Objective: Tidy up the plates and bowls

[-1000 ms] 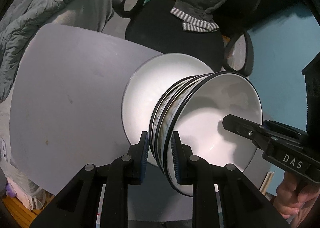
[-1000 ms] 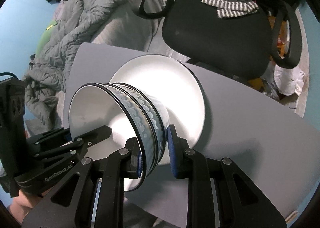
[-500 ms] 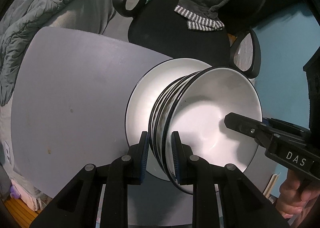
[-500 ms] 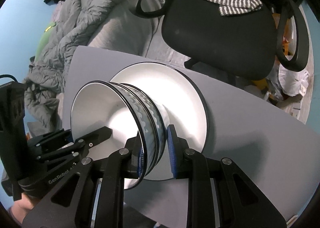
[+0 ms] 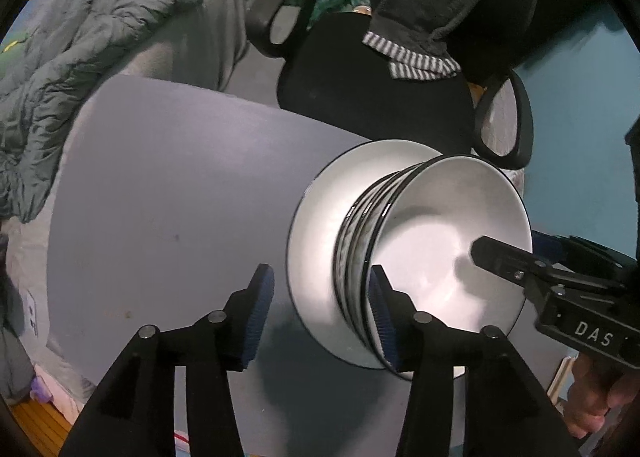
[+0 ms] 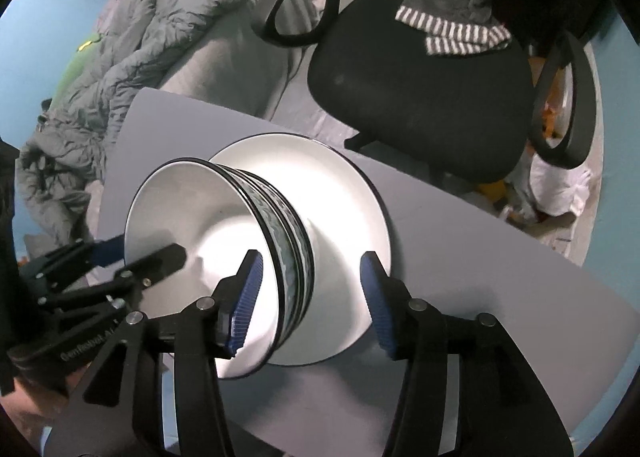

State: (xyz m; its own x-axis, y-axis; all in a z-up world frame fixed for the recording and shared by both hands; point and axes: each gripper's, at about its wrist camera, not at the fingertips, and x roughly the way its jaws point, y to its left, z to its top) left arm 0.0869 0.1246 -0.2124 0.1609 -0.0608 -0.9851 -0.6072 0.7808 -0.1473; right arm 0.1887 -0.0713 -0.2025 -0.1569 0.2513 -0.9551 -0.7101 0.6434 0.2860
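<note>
While the jaws of both grippers are opening, a stack of bowls [image 5: 436, 253] is seen resting on a white plate [image 5: 320, 225] with a dark rim, which lies on a grey table [image 5: 168, 193]. In the left wrist view, the left gripper [image 5: 320, 309] is spread across the near rim of the stack: one blue pad is held clear over the table, while the other sits just at the inner wall of the top bowl, and no pressing can be made out. In the right wrist view, the right gripper [image 6: 308, 297] is likewise parted, with the stacked rims [image 6: 280, 233] between its pads and a gap visible on each side. Each gripper is shown reaching into the top bowl from the opposite side in the other's view. A black office chair [image 6: 420, 97] with striped cloth draped on it is placed beyond the table, and a crumpled grey quilt [image 6: 132, 69] is piled to the left.
</note>
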